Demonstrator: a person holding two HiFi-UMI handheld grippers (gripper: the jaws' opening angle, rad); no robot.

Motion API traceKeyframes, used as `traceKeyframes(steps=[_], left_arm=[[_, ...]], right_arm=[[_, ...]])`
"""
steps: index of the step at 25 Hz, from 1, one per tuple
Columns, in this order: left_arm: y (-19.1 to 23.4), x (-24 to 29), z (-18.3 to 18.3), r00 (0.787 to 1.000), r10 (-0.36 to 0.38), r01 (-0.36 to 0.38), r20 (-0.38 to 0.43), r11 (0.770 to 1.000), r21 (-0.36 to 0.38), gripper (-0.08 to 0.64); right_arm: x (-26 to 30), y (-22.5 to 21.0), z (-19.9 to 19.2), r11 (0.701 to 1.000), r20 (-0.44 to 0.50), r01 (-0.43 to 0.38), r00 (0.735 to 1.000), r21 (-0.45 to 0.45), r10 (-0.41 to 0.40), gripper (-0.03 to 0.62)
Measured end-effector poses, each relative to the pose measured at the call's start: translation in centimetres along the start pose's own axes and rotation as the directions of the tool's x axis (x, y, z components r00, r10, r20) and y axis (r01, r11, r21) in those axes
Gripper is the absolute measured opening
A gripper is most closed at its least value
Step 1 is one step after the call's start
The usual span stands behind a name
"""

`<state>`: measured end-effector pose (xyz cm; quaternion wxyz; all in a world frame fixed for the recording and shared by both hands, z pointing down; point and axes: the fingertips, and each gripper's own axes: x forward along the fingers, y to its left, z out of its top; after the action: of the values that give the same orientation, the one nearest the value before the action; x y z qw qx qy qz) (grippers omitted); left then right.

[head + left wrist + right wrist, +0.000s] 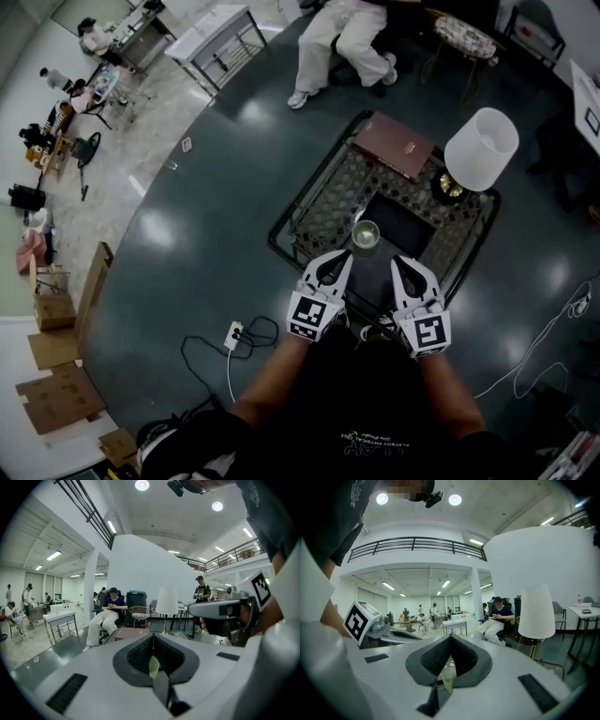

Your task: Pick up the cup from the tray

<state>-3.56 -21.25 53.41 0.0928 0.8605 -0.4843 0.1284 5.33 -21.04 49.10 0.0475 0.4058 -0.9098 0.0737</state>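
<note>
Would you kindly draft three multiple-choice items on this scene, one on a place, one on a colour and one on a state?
1. Where does the cup stand?
A. On a book
B. On the dark tray
C. On the floor

2. What colour is the lamp shade?
A. White
B. Red
C. Green

3. How do the left gripper's jaws stand?
A. Wide apart
B. Closed on the cup
C. Together, holding nothing

Answers:
1 B: the head view shows the cup standing on the dark tray.
2 A: the lamp shade is plain white in every view.
3 C: the left gripper view shows the jaws meeting, with no cup between them.
</note>
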Motion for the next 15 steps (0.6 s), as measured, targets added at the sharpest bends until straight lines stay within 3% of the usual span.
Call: traceKeyframes(steps=[6, 13, 15], left_arm=[[1.1, 1.0, -1.8, 0.999, -0.034, 0.034, -0.031, 0.999, 0.000, 0.011], [1.3, 2.6, -4.7, 0.993, -0.075, 0.080, -0.087, 0.995, 0.051, 0.015], [1.3, 3.2, -5.6, 0.990, -0.085, 0.090, -0.108, 0.995, 0.042, 0.064]], right_arm=[[1.6, -0.9, -1.6, 0.999, -0.053, 0.041, 0.998, 0.004, -0.041, -0.002], [2.8, -0.9, -5.4, 0.996, -0.100, 0.078, 0.992, 0.039, -0.074, -0.002], [2.9, -0.9, -6.2, 0.996, -0.118, 0.083, 0.990, 0.039, -0.078, -0.002]])
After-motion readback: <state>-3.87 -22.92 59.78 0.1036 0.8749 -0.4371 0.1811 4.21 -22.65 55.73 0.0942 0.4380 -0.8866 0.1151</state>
